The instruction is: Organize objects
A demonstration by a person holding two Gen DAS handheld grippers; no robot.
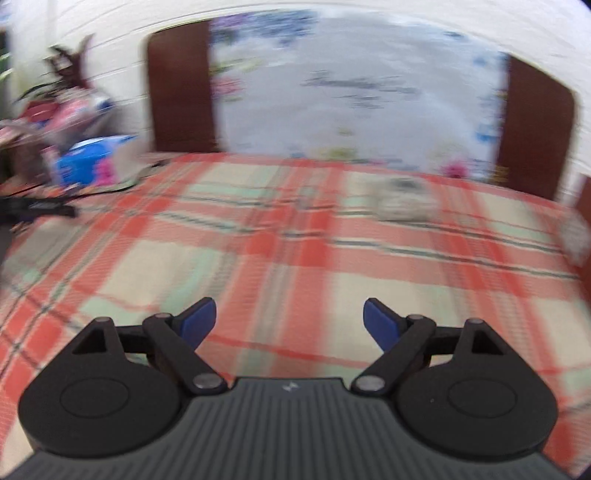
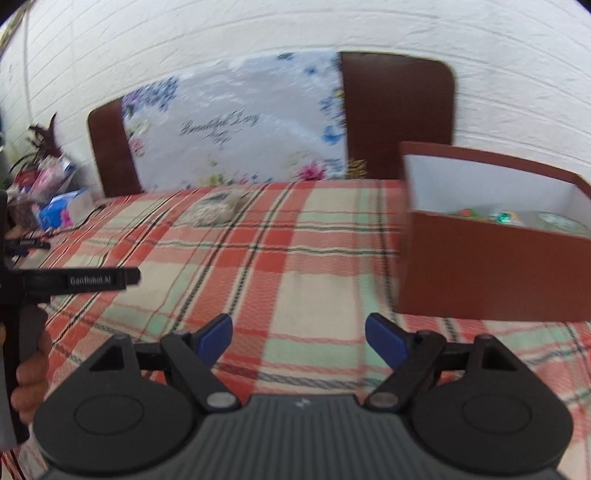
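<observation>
Nearest the left wrist camera, the left tongs [image 1: 289,323] stand with their blue-padded fingers spread wide and nothing between them, above a bed [image 1: 280,258] covered in a red, cream and green plaid cloth; this view is blurred, so small detail is lost; toward the far side of the bed, slightly right of centre, lies a pale, whitish bundle [image 1: 402,203], its make impossible to tell. In the right wrist view the right tongs [image 2: 299,338] are likewise parted and hold nothing, above the same plaid cloth; the pale bundle [image 2: 216,208] shows here left of centre, near the head of the bed; on the right side of the bed sits an open red-brown box [image 2: 491,273] with a white inside, and small colourful objects [image 2: 506,216] lie in its bottom, too blurred to name; the bundle and the box are well apart. At the left edge of the right view the other handheld gripper's black bar [image 2: 81,280] reaches in, with a hand [image 2: 31,373] on the grip below it. Behind the bed stands a dark brown headboard [image 2: 399,110] draped with a floral cloth [image 2: 236,125] bearing script lettering, against a white wall [image 2: 258,29]; to the left, beside the bed, is a clutter of packages, among them a blue and white box [image 2: 61,212].
</observation>
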